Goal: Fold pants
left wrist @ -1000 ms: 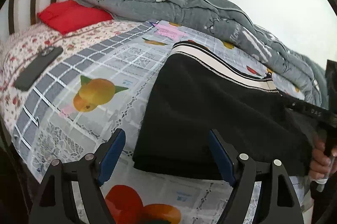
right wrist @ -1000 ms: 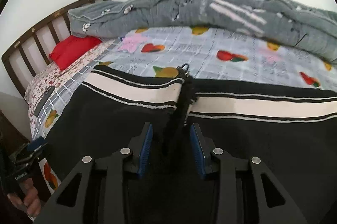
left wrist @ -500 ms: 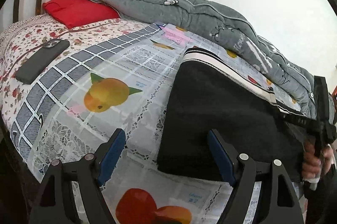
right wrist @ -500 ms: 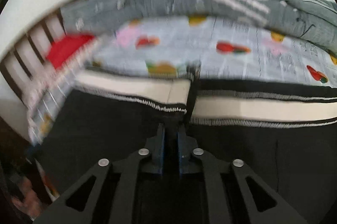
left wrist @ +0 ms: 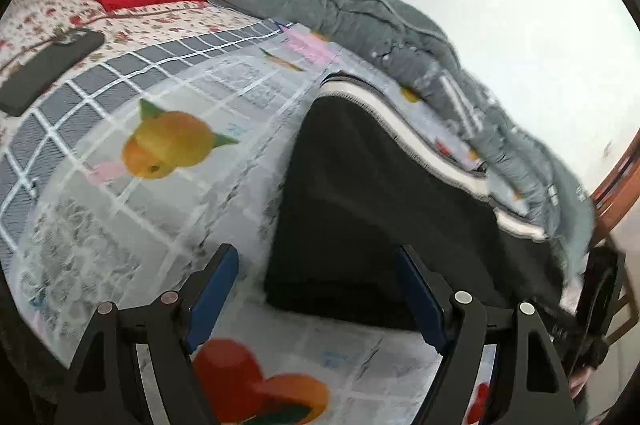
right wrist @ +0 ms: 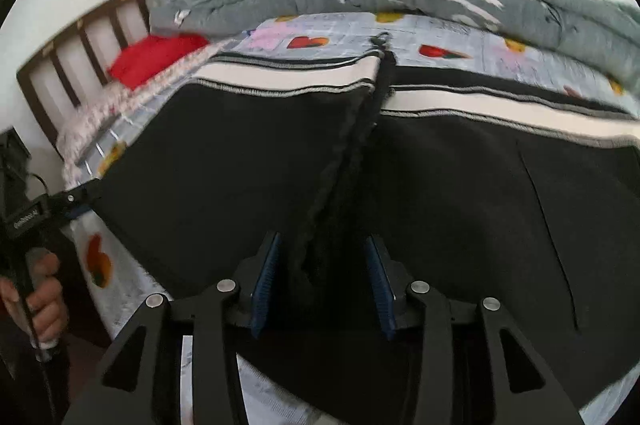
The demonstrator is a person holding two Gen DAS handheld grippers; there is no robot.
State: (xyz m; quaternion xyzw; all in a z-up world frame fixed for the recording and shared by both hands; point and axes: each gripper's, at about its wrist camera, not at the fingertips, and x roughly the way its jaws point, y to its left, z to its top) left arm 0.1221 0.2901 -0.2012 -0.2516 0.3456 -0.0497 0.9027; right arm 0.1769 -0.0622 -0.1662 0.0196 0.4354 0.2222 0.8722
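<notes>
Reopened since half a second ago: right hand-held gripper (right wrist: 324, 281), jaws apart around a raised ridge of the black pants (right wrist: 224, 161) | left hand-held gripper (left wrist: 316, 295) spread wide, holding nothing, at the folded corner | pants flat on fruit-print bedsheet (left wrist: 120, 209) | grey quilt (left wrist: 320, 9) behind

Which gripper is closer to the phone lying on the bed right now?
Left. The left gripper hangs open over the sheet with the black phone ahead on its left; the right gripper is open over the black pants, farther away.
</notes>
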